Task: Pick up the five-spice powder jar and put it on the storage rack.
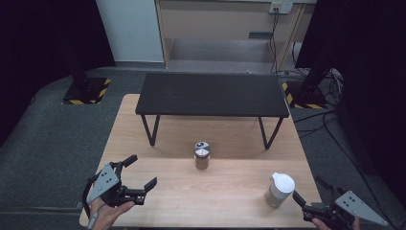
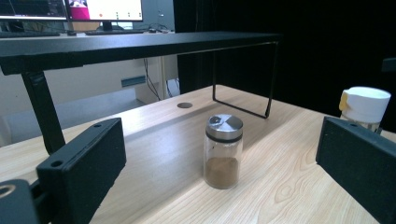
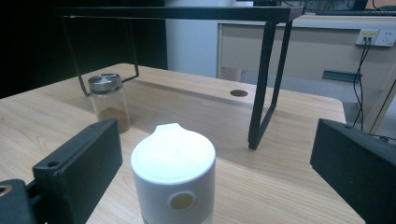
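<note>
While both grippers hang back at the near edge, the jar stands upright by itself near the middle of the surface, with bare wood on every side. It is glass with a metal cap and a low layer of brown powder at the bottom, as the left gripper view shows. Behind it the black rack spans the far half of the surface; its front legs come down to either side of the jar and a little behind it, leaving an open gap under the top.

To the right and nearer the front stands the white-lidded bottle, well apart from the jar and close to the right edge. In the right gripper view it sits between the two black jaws, low in the picture, with clear space to each; the pads do not press on it.

The right gripper is at the front right corner, jaws wide, its tips just beside the bottle. The left gripper is at the front left corner, also spread wide and holding nothing, pointed across the bare wood toward the jar, which stands well ahead of it. Between the two grippers the front strip of the surface is free. Round holes in the wood show near the rack's legs.
</note>
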Demonstrator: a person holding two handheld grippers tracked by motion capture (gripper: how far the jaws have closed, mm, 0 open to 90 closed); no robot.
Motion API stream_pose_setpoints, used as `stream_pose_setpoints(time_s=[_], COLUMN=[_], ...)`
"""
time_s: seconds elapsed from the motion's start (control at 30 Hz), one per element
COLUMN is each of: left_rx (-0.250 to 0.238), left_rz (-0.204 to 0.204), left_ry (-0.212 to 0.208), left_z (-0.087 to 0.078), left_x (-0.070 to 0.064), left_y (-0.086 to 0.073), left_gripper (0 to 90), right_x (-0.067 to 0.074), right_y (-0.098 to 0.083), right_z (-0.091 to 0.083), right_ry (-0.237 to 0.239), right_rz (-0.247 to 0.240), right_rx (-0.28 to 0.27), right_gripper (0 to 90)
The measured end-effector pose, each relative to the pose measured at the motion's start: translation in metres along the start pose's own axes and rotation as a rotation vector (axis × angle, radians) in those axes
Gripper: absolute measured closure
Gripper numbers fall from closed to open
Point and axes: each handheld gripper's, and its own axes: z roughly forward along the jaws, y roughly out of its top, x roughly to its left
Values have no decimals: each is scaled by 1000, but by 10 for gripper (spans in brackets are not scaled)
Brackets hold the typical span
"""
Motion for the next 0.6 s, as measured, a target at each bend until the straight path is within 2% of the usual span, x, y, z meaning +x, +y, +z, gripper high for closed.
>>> stream_pose_setpoints(time_s=[0.13, 0.23, 0.6], left_rx=[11, 10, 10], left_rz=[17, 9, -1], left_ry=[-4, -11, 7], left_z=[1, 1, 2], left_x=[-2, -1, -4], left_y=[1, 1, 3], left_gripper=[3, 3, 1], right_x=[0, -1, -1], right_y=[0, 0, 0], right_z=[0, 0, 1], right_ry=[5, 8, 14], right_rz=[-5, -3, -2], right_rx=[1, 0, 4], right_gripper=[24, 23, 23])
